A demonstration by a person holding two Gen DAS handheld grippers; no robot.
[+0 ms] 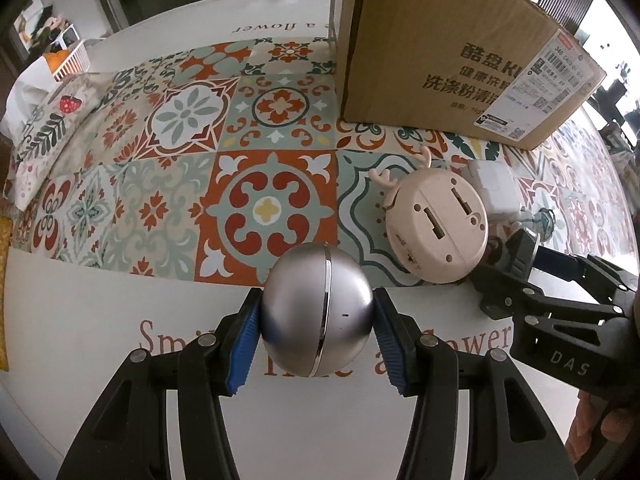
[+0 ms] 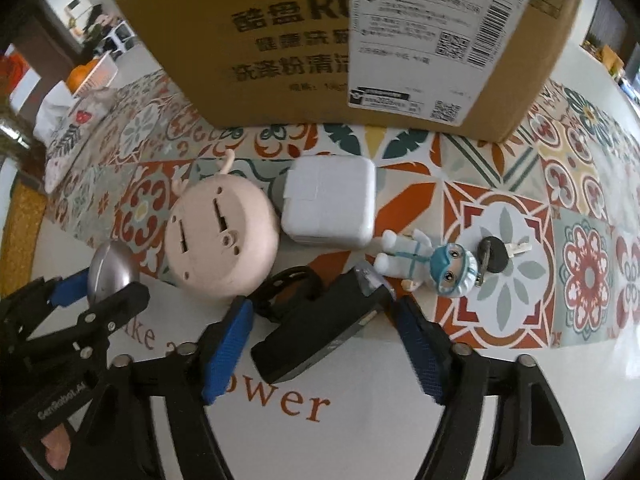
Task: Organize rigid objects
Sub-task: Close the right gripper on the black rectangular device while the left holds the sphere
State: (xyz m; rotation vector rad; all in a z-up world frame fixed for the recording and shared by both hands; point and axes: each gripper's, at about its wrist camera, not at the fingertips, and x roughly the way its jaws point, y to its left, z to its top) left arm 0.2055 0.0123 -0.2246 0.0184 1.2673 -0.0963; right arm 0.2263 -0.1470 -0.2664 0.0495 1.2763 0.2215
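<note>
left gripper [image 1: 316,316] jaws clamp the smooth, slippery silver metal ball [image 1: 316,312] at its widest; right gripper [image 2: 324,340] jaws sit open around the rigid black padlock [image 2: 320,328], best grabbed across its flat sides.

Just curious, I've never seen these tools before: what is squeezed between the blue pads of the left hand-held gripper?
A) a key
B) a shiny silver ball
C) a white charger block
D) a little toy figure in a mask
B: in the left wrist view the silver ball sits pinched between both blue pads of the left hand-held gripper.
</note>
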